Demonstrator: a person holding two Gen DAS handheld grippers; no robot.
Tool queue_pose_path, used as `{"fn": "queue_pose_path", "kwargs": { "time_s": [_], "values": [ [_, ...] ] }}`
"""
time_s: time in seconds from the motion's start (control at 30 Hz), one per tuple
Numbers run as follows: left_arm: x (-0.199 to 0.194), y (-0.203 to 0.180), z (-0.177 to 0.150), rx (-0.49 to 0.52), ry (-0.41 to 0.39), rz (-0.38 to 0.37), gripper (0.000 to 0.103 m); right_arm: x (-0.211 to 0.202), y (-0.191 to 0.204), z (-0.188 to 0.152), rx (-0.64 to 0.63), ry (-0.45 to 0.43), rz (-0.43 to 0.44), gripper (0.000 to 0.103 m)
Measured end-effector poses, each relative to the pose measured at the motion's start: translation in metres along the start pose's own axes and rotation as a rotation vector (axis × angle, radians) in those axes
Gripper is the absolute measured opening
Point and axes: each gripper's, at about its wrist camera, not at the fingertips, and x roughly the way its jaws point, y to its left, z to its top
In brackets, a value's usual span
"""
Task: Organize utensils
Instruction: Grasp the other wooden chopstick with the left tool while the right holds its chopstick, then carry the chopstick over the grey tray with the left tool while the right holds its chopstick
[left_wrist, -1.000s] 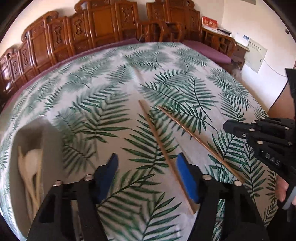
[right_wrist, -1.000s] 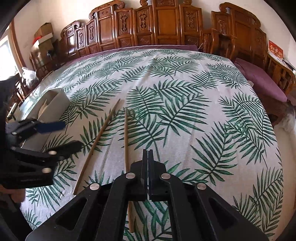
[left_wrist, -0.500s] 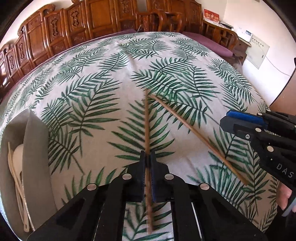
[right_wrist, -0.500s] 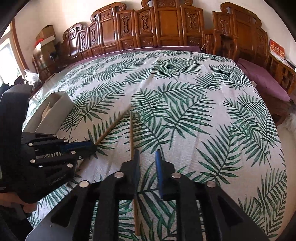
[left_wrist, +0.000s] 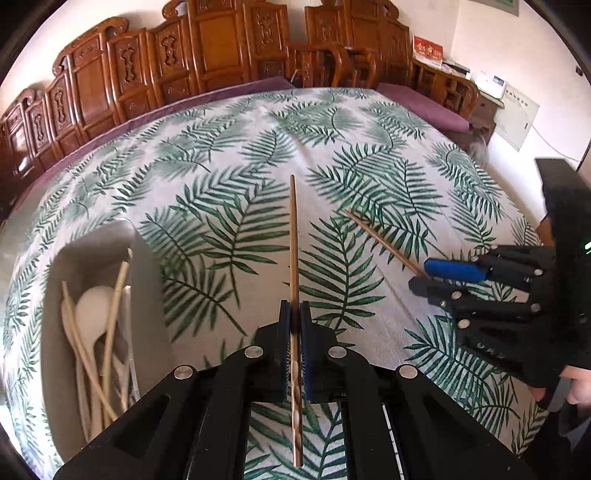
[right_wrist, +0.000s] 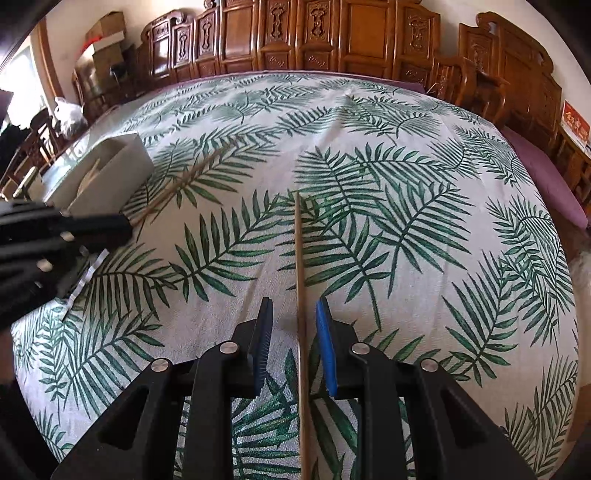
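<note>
My left gripper (left_wrist: 294, 312) is shut on a brown wooden chopstick (left_wrist: 294, 251) and holds it above the leaf-print tablecloth, pointing away. A second brown chopstick (right_wrist: 300, 266) lies on the cloth between the open jaws of my right gripper (right_wrist: 293, 317), which straddle it without touching. The left wrist view shows that chopstick (left_wrist: 384, 243) running under the right gripper (left_wrist: 424, 275). In the right wrist view the held chopstick (right_wrist: 184, 181) sticks out of the left gripper (right_wrist: 118, 225) toward the box.
A grey open box (left_wrist: 147, 280) at the left holds a white spoon (left_wrist: 92, 310) and pale chopsticks; it also shows in the right wrist view (right_wrist: 110, 173). Carved wooden chairs (left_wrist: 221, 55) ring the table's far side. A hand (left_wrist: 576, 387) holds the right gripper.
My left gripper closed on one chopstick and lifted it off the cloth. My right gripper opened and moved forward over the other chopstick, which now lies between its jaws.
</note>
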Motion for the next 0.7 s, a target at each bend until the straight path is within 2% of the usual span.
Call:
{"fn": "queue_pose_path", "kwargs": {
  "time_s": [0.1,0.2,0.3,0.5,0.7],
  "values": [
    [-0.009,0.003,0.002,-0.001,-0.015,-0.001,0.004,0.001,0.001,0.000,-0.005,0.012,-0.011,0.026],
    [-0.018,0.005,0.004,0.000,-0.031,0.000,0.004,0.001,0.001,0.001,-0.004,0.024,-0.031,0.020],
    [-0.028,0.007,0.004,0.001,-0.045,0.004,0.004,0.001,-0.004,0.001,0.018,0.030,-0.036,0.007],
    [-0.042,0.017,0.004,-0.004,-0.064,0.025,0.004,-0.003,-0.005,0.000,0.026,0.022,-0.022,0.006],
    [-0.050,0.029,0.002,-0.019,-0.069,0.048,0.004,-0.021,0.003,0.004,0.027,-0.042,-0.006,0.006]
  ]
}}
